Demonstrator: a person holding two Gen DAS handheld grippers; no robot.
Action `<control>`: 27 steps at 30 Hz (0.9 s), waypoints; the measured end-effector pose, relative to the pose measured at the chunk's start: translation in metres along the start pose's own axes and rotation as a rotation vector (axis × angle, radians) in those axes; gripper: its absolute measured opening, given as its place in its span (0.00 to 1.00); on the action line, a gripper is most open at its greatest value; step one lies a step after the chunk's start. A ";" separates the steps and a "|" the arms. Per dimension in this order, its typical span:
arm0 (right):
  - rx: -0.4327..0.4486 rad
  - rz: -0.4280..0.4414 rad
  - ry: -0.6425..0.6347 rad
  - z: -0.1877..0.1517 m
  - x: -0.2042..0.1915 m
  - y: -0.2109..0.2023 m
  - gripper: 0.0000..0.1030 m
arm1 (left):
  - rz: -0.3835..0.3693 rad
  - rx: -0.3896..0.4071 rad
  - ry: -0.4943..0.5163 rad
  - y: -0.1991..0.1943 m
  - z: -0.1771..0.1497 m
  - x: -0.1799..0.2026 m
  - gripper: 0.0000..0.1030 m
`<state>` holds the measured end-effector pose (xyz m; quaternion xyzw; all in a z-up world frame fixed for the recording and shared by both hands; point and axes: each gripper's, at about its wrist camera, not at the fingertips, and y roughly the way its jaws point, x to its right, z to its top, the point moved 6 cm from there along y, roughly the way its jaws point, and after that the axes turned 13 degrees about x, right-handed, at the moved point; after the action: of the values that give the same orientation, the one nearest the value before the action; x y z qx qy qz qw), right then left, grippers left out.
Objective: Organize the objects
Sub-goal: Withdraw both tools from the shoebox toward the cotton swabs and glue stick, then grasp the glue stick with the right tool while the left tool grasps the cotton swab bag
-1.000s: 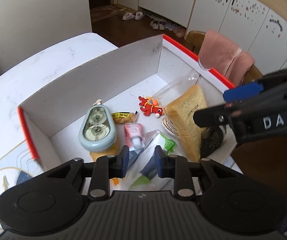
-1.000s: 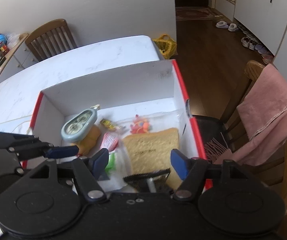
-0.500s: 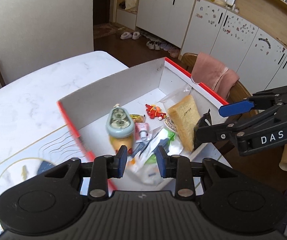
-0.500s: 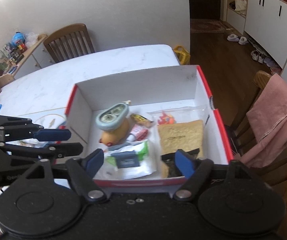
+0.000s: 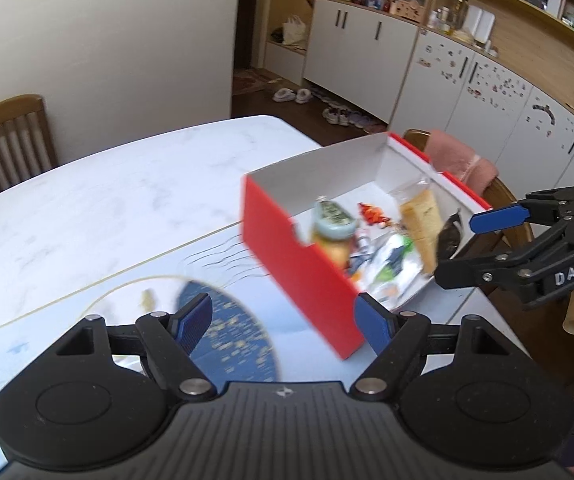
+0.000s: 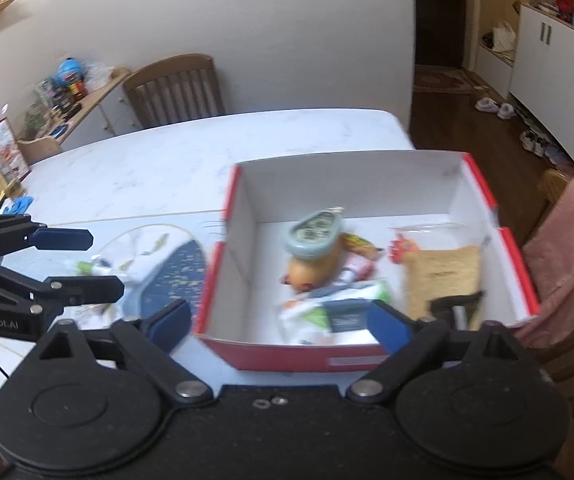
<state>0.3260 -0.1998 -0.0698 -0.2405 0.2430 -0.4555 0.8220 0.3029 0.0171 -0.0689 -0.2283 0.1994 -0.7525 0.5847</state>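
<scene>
**Both hand-held grippers empty, box of items ahead**

The left hand-held gripper has its blue-padded jaws opening, with nothing between them — under it lies a pale mat with a round dark-blue printed patch on the white marble-patterned counter. Ahead and to its right stands the red cardboard box with a white inside, near the counter's edge.

The right hand-held gripper also has its jaws opening, spread wide and holding nothing; the box's near red wall sits just ahead of them. Inside the box, seen past these jaws, lie a yellow toy with a grey-green oval top, a small red figure, a tan flat sponge-like slab, a black brush and clear plastic packets with green and dark print — all blurred. A pink towel hangs over a wooden chair to the right of the box.
</scene>
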 end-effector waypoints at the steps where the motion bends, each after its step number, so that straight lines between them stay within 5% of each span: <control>1: -0.002 0.009 -0.009 0.000 -0.009 0.002 0.99 | 0.011 0.000 -0.003 -0.004 -0.003 -0.008 0.78; 14: -0.065 0.081 -0.085 -0.002 -0.113 0.056 0.99 | 0.113 -0.031 -0.065 -0.035 -0.057 -0.105 0.90; 27: -0.201 0.089 -0.222 -0.014 -0.197 0.131 0.99 | 0.110 -0.032 -0.144 -0.028 -0.116 -0.159 0.99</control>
<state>0.3080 0.0299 -0.1255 -0.3593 0.2056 -0.3628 0.8349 0.2476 0.1819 -0.1657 -0.2799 0.1813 -0.6976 0.6341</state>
